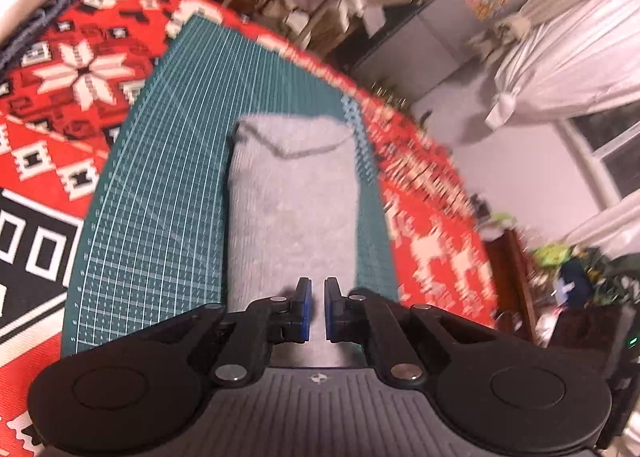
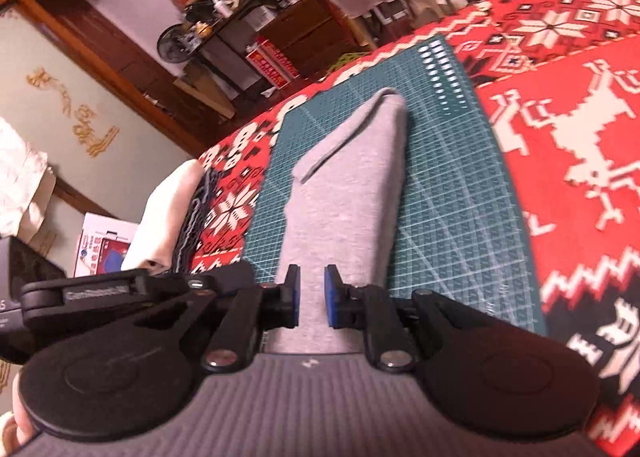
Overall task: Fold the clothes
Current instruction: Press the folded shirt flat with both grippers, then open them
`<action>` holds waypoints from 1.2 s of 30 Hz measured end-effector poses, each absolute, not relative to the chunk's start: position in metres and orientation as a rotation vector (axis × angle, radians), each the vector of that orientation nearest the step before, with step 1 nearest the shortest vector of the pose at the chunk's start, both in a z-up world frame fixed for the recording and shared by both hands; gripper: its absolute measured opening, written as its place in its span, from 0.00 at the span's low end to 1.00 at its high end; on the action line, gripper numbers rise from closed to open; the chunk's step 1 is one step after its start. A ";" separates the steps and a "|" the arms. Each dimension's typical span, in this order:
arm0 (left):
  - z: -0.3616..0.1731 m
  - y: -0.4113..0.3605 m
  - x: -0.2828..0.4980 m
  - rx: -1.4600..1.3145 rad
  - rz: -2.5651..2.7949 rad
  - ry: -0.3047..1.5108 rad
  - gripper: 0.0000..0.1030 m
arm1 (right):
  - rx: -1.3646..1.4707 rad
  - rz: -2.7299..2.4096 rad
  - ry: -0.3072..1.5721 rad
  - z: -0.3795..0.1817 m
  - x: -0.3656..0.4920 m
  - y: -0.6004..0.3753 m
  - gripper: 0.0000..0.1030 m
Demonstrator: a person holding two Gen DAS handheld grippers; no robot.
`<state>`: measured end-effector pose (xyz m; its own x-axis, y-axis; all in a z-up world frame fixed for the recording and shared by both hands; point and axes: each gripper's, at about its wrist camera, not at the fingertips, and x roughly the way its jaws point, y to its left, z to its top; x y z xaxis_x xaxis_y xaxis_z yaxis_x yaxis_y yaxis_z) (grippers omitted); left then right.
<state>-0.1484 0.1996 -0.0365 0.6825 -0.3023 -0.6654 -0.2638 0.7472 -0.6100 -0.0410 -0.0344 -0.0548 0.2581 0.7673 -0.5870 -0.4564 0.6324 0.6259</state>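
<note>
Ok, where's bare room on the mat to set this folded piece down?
Bare green cutting mat lies between the grey garment and the red patterned cloth in the left wrist view. The cloth's corner is crowded with stacked folded clothes.

On the green cutting mat (image 1: 160, 185), we find bare grid open on both long sides of the folded grey garment (image 1: 292, 197), wider toward the stacked white and dark clothes (image 2: 176, 217). That stack blocks the red patterned cloth's (image 2: 580, 185) far side; the reindeer side lies open.
</note>
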 end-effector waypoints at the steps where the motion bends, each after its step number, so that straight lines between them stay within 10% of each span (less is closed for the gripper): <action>1: -0.038 0.199 -0.148 -0.746 -0.022 0.850 0.04 | 0.354 0.856 1.015 -0.057 -0.040 -0.031 0.15; 14: -0.046 0.192 -0.150 -0.704 -0.007 0.934 0.06 | 0.226 0.804 1.107 -0.074 -0.047 -0.019 0.10; 25: -0.024 0.190 -0.152 -0.617 0.084 0.861 0.36 | 0.151 0.733 1.079 -0.051 -0.044 -0.033 0.75; 31: -0.024 0.192 -0.147 -0.574 0.147 0.879 0.50 | 0.018 0.706 1.025 -0.044 -0.045 -0.028 1.00; 36: -0.022 0.194 -0.146 -0.548 0.209 0.885 0.63 | -0.126 0.646 1.004 -0.041 -0.051 -0.018 1.00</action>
